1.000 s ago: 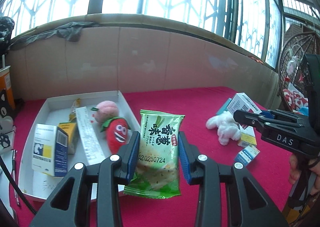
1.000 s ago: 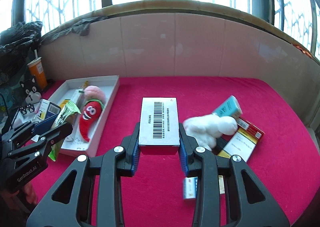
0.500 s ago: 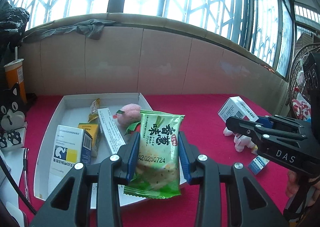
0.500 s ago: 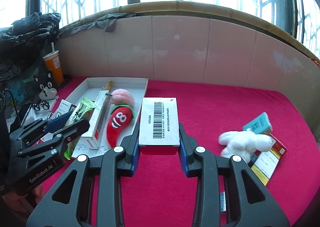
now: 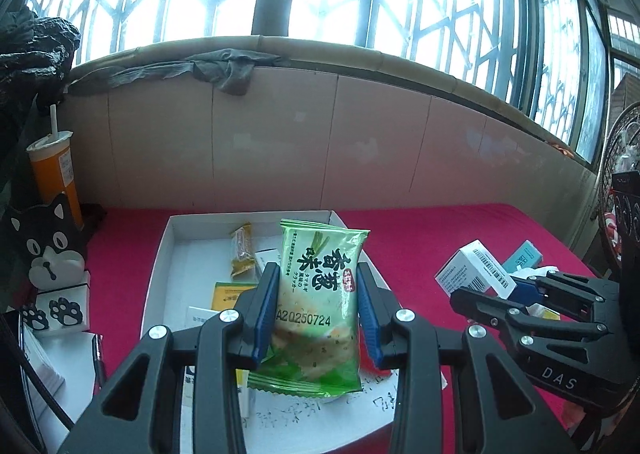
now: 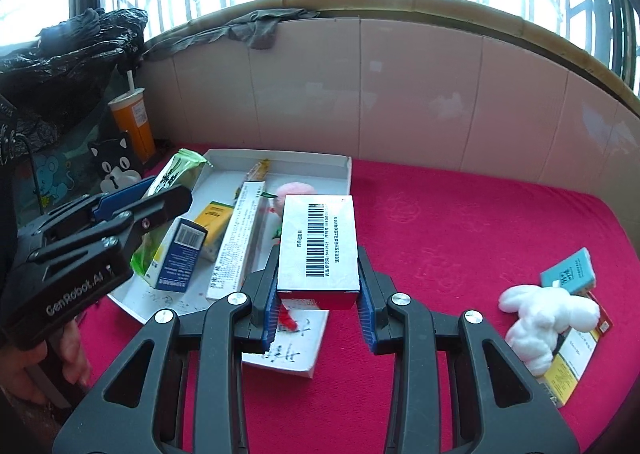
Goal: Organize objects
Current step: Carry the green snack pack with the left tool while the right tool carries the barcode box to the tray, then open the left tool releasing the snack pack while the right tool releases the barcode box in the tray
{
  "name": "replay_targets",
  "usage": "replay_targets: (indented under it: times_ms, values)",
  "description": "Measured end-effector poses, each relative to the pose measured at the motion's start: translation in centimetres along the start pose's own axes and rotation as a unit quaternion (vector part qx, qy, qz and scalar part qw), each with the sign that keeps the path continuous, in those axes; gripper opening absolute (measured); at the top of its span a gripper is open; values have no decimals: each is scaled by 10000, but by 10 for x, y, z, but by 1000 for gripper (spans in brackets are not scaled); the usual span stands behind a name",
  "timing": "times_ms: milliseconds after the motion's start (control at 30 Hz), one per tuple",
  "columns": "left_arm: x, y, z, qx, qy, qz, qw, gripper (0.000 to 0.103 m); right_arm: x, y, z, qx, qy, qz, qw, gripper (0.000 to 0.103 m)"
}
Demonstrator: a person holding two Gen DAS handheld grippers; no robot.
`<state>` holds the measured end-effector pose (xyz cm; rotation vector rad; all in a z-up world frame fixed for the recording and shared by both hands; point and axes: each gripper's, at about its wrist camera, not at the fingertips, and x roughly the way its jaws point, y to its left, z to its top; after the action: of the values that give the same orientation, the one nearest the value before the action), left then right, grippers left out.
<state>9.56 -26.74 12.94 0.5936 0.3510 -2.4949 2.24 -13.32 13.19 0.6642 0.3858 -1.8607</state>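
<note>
My left gripper (image 5: 316,306) is shut on a green cracker packet (image 5: 318,294) and holds it above the white tray (image 5: 160,254). My right gripper (image 6: 318,286) is shut on a white barcode box (image 6: 318,242) and holds it over the tray's (image 6: 344,169) right side. The tray holds a blue-white box (image 6: 178,258), a yellow box (image 6: 214,225), a long white box (image 6: 240,238), a yellow sachet (image 5: 242,254) and a pink plush (image 6: 290,191), partly hidden by the barcode box. The left gripper (image 6: 116,213) shows in the right wrist view, the right gripper (image 5: 516,290) in the left.
On the red cloth at the right lie a white plush toy (image 6: 540,318), a teal box (image 6: 568,272) and a yellow-red box (image 6: 572,358). An orange cup (image 6: 134,125) and a black cat holder (image 6: 114,165) stand left of the tray. A tiled wall runs behind.
Both grippers have moved left with their loads. The left gripper now hangs over the tray; the right gripper has come from the cloth's middle to the tray's right side.
</note>
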Motion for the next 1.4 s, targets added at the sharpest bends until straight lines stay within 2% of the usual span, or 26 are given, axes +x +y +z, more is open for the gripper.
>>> replay_targets:
  times_ms: [100, 267, 433, 600, 800, 967, 1000, 1033, 1067, 1100, 1133, 1167, 1233, 1300, 1400]
  values:
    - [8, 16, 12, -68, 132, 22, 9999, 37, 9, 4, 7, 38, 108, 109, 9999, 32]
    - [33, 46, 37, -393, 512, -157, 9978, 37, 24, 12, 20, 51, 202, 245, 9995, 32]
    - [62, 57, 49, -401, 778, 38, 9962, 37, 45, 18, 32, 180, 366, 414, 9983, 32]
    - [87, 59, 45, -352, 1011, 199, 9941, 37, 69, 26, 39, 148, 530, 435, 9975, 32]
    - [99, 63, 39, -442, 1068, 338, 9927, 38, 98, 37, 32, 65, 777, 456, 9959, 32]
    - [101, 66, 40, -358, 1032, 601, 9922, 38, 114, 45, 28, -75, 784, 358, 9963, 32]
    - [100, 66, 41, -354, 1012, 615, 9923, 42, 116, 45, 28, -94, 763, 331, 9965, 32]
    - [98, 66, 41, -348, 980, 628, 9926, 64, 117, 47, 28, -123, 741, 320, 9967, 34]
    - [95, 65, 42, -325, 937, 673, 9928, 79, 117, 48, 28, -169, 701, 294, 9970, 38]
    - [91, 64, 42, -292, 829, 740, 9934, 103, 115, 49, 28, -213, 642, 276, 9973, 57]
    - [86, 63, 43, -250, 718, 810, 9938, 103, 112, 50, 28, -271, 564, 278, 9977, 81]
    - [83, 62, 44, -197, 675, 925, 9932, 103, 108, 52, 27, -322, 481, 303, 9979, 87]
    - [76, 60, 46, -179, 581, 1084, 9922, 103, 100, 54, 27, -411, 319, 263, 9983, 88]
    - [70, 60, 48, -242, 493, 1071, 9927, 103, 92, 56, 26, -480, 216, 246, 9983, 90]
    - [61, 59, 51, -325, 387, 1086, 9928, 103, 82, 56, 21, -463, 160, 265, 9985, 103]
